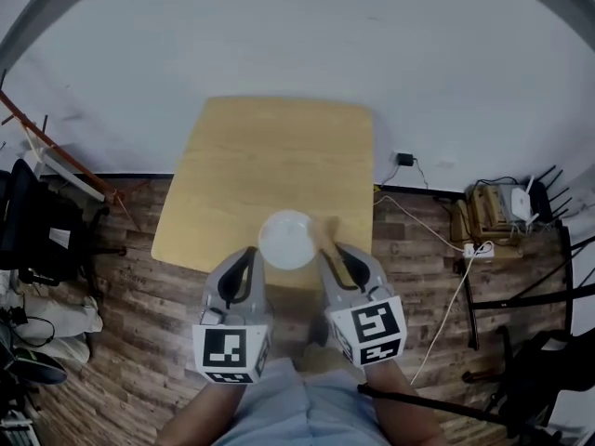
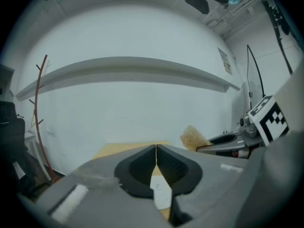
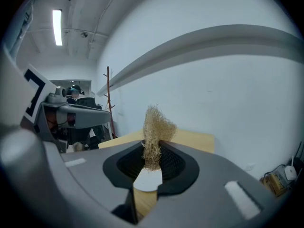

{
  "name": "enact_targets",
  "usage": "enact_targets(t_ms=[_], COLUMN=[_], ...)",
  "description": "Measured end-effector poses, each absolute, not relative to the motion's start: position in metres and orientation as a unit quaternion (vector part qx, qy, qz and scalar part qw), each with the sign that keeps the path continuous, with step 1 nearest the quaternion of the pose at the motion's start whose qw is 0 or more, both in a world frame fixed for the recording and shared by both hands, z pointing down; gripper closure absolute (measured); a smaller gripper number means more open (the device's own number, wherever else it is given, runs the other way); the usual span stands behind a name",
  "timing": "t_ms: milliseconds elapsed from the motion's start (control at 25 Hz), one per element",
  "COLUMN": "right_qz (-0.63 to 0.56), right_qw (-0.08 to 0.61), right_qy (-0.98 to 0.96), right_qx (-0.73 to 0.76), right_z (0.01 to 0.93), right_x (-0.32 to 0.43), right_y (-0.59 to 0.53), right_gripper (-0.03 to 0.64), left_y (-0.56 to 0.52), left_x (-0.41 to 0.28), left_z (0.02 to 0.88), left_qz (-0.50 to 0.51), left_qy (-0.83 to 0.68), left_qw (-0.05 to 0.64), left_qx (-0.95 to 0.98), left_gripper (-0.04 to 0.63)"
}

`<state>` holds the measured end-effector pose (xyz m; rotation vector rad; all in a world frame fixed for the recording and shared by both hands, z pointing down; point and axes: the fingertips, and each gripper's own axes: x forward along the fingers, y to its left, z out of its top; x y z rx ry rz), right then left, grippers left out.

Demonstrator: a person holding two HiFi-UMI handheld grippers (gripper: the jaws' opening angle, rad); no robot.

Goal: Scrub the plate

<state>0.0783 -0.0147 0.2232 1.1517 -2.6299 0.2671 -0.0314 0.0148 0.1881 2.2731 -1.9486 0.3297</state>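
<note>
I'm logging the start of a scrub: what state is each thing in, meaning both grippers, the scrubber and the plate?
left gripper: jaws together; any pinch on the plate's rim is unclear.
right gripper: shut on the scrubber.
scrubber: clamped, tuft sticking up past the jaws.
plate: face up between both grippers' tips; clean or dirty can't be told.

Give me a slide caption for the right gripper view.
Right gripper shut on a tan fibrous scrubber, with a white plate and wooden table showing behind.
</note>
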Motion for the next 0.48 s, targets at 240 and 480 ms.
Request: enact_targets(t_ms=[240, 480], right_qz=[0.080, 0.093], right_qw=[0.128, 0.148], right_qy=[-0.915, -0.912], right_qx=[0.373, 0.371], right_z=[0.210, 0.228], right_x=[0.059, 0.048], right_y=[-0.043, -0.061], right_gripper=[0.543, 0.541], left_y=[-0.010, -0.027], left_x=[-0.046, -0.063], left_z=[0.173, 0.194], left_qz=[0.102, 0.107], left_qy=[-0.661, -0.659], left_qw=[0.055, 0.082], left_qx=[0.741, 0.740], left_gripper=[0.569, 0.569])
